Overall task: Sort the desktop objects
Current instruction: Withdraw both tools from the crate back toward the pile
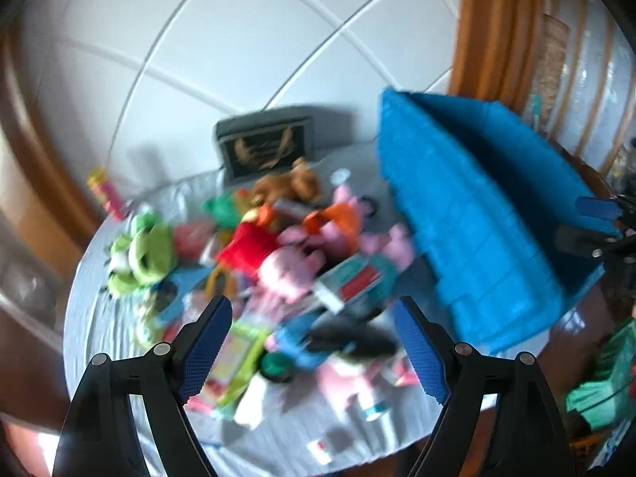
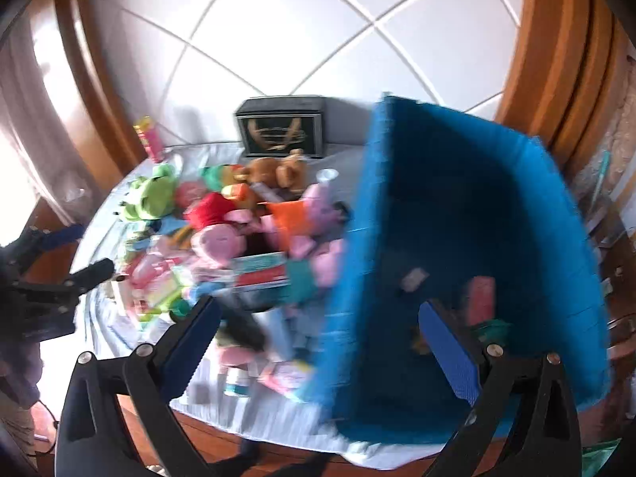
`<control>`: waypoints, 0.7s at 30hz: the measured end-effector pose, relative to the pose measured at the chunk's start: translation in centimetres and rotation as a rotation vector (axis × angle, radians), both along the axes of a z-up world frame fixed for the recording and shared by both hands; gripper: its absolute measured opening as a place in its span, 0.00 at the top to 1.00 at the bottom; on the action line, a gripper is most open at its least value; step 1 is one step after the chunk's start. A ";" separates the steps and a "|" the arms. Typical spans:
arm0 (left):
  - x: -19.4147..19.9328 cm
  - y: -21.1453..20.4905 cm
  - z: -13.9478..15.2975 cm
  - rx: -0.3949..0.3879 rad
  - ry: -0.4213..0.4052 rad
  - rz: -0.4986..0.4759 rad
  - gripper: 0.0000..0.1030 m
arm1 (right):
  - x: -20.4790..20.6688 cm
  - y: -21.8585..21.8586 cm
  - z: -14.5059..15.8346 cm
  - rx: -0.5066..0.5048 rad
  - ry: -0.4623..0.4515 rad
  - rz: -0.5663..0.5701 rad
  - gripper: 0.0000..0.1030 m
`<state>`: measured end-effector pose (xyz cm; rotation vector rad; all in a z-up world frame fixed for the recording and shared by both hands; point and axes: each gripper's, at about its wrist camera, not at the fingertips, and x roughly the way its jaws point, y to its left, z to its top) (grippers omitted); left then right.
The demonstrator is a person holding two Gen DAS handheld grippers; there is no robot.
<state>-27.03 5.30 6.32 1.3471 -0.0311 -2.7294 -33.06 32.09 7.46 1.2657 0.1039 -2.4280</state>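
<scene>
Both views are motion-blurred. A pile of toys lies on a table with a light grey cloth (image 1: 99, 310): pink pig plush toys (image 1: 290, 270), a green frog plush (image 1: 147, 254), a brown bear (image 1: 290, 185), boxes and small bottles. A big blue storage bin (image 1: 477, 230) stands at the right; in the right wrist view its inside (image 2: 469, 246) holds a few small items. My left gripper (image 1: 314, 342) is open and empty above the near side of the pile. My right gripper (image 2: 318, 338) is open and empty over the bin's left wall.
A dark box with a gold emblem (image 1: 264, 145) stands at the table's back edge. A pink-yellow carton (image 1: 105, 192) stands at the far left. White tiled floor lies beyond. Wooden furniture (image 2: 556, 39) frames both sides. The other gripper shows at each view's edge (image 2: 47, 274).
</scene>
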 end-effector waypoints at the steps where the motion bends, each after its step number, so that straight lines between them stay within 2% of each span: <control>1: 0.8 -1.4 -0.5 -0.012 -0.007 0.017 0.19 | 0.6 -1.2 -0.3 -0.013 -0.007 0.005 0.01; 5: 3.1 -5.6 -2.3 -0.031 -0.016 0.058 0.19 | 2.6 -5.4 -1.6 -0.041 -0.037 0.034 0.01; 11: 5.7 -11.6 -4.6 -0.015 -0.003 0.158 0.19 | 4.0 -10.3 -3.6 -0.016 -0.030 0.088 0.01; 21: 9.4 -20.2 -10.3 -0.005 -0.086 0.397 0.19 | 2.4 -15.7 -10.5 -0.061 -0.105 0.200 0.01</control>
